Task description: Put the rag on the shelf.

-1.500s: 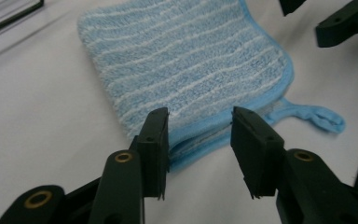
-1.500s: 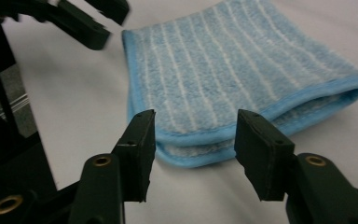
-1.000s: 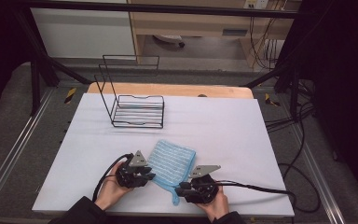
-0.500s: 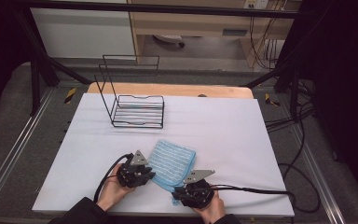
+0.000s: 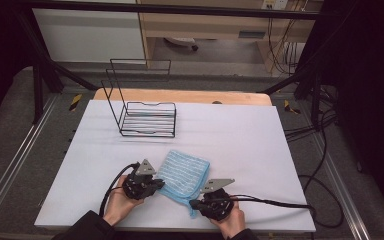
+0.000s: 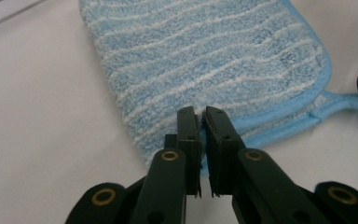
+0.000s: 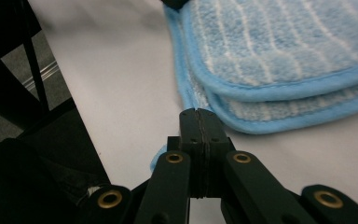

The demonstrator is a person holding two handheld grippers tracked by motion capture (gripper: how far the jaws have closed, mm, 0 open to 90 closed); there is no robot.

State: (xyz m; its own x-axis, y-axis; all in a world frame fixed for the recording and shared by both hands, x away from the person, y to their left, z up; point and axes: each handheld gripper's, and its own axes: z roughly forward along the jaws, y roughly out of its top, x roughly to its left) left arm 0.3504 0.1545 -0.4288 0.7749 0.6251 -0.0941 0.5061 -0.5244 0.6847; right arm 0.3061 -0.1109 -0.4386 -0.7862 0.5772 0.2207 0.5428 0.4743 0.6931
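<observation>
On the table (image 5: 260, 150), both grippers' fingers pinching blue cloth (image 5: 182, 175) corners

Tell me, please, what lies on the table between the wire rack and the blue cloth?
Nothing: in the high view, bare white table separates the wire rack from the blue cloth.

black hand-held gripper (image 5: 156, 186), brass rivets, grey plate, dark sleeves

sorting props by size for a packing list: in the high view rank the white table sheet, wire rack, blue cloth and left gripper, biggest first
1. white table sheet
2. wire rack
3. blue cloth, folded, so it may spread larger than it looks
4. left gripper

The cloth and gripper lie nearer the camera than the rack, which flatters their size; the order still holds.
</observation>
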